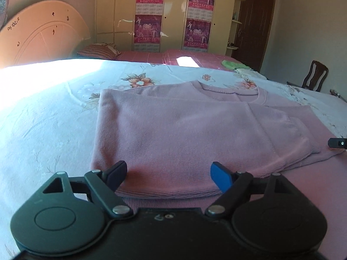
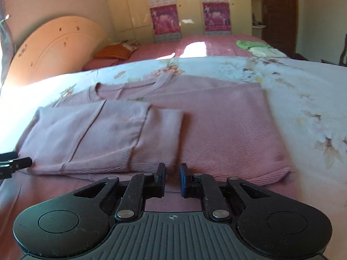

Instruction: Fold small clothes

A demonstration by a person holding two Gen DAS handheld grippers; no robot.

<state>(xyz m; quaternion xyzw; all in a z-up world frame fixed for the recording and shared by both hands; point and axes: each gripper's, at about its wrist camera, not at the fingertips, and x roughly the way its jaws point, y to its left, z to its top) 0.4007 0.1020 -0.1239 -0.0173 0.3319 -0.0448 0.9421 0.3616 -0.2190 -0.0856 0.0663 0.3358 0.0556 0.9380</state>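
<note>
Floral bedspread (image 1: pixel 54 108), wardrobe (image 1: pixel 121 13), chair (image 1: pixel 315 75)

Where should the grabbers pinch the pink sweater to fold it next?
Probably at the bottom hem of the pink sweater, the edge nearest both grippers. It lies flat with both sides already folded in, collar at the far end. Come in low from the near side, the left gripper and right gripper each pinching near a corner.

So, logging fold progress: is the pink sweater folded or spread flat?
Partly folded: the pink sweater has one sleeve laid across its body.
</note>
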